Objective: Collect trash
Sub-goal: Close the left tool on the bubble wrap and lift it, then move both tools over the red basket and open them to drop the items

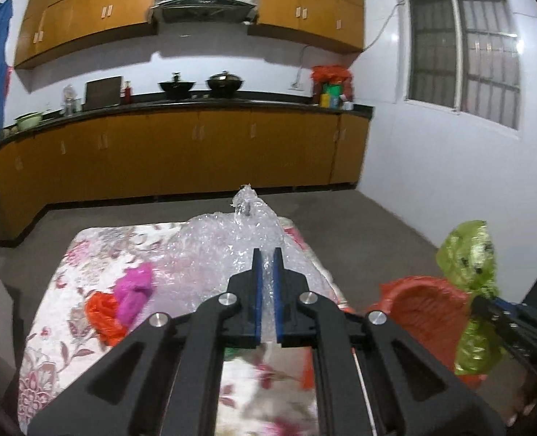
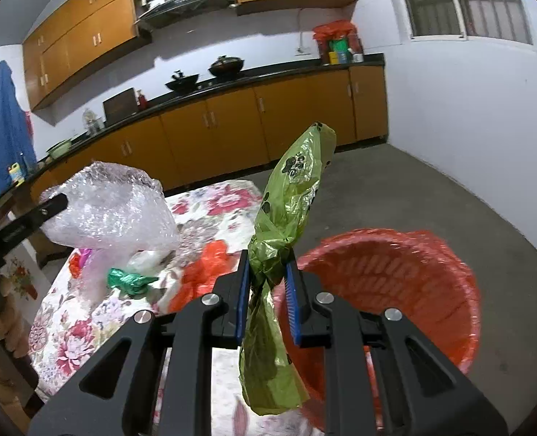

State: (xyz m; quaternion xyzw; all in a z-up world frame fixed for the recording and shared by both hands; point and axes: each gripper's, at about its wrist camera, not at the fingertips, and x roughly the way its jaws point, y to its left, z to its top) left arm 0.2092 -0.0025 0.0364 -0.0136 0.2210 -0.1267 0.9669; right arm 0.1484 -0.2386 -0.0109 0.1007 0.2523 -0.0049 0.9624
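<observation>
The left gripper (image 1: 267,254) pinches the bubble wrap (image 1: 232,243), lifted above the table (image 1: 50,327); the right gripper (image 2: 268,272) pinches the green bag (image 2: 290,196) beside the red basket (image 2: 395,265), right; both seem light, soft, crushable; gathered folds probably hold best.

Clear bubble wrap (image 1: 232,243), glossy and crinkled; thin green plastic bag (image 2: 290,196), shiny and creased; red plastic basket (image 2: 395,283), ribbed; floral tablecloth (image 1: 86,254), matt; cabinets (image 1: 181,152), smooth wood-look.
</observation>
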